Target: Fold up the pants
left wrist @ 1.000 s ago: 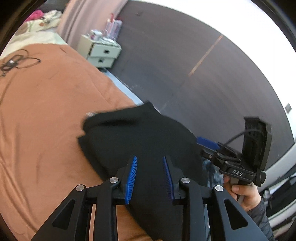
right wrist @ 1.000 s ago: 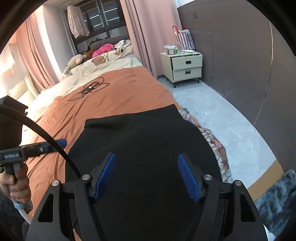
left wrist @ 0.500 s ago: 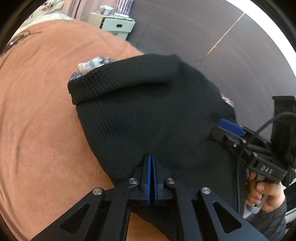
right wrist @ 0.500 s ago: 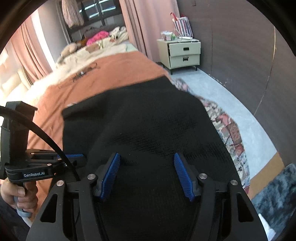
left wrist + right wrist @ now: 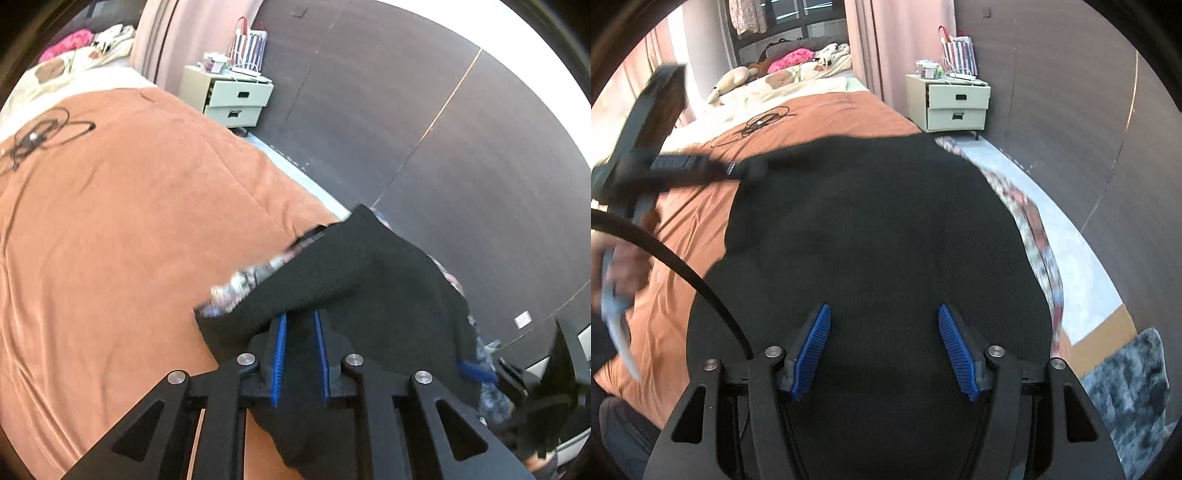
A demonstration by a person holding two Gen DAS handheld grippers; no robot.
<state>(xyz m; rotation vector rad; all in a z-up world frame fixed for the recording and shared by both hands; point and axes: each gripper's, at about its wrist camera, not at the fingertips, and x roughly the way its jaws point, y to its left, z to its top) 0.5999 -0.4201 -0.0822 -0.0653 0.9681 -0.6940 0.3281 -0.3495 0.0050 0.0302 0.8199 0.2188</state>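
The left gripper (image 5: pixel 300 325) tilts steeply down over the near edge of the black pants (image 5: pixel 369 280); its blue pads stand a narrow gap apart, having just been opening after meeting half a second ago, and a raised fold of the knit drapes over their tips, though whether they pinch it I cannot tell. The right gripper (image 5: pixel 884 325) also points down over the pants (image 5: pixel 879 229), jaws spread wide with cloth beneath and between them, the pads not pressing it. In the right wrist view the left hand (image 5: pixel 624 266) shows blurred at the garment's left side, gripping its handle. The pants lie on the orange bedspread (image 5: pixel 129 221) near the bed's foot, along its right side, long axis running away toward the pillows. Compared with a second ago, the far left corner is lifted and flipped, baring a patterned cloth (image 5: pixel 243 280) beneath. Beyond the pants lie a coiled cable (image 5: pixel 764 120), then a cream nightstand (image 5: pixel 951 107).
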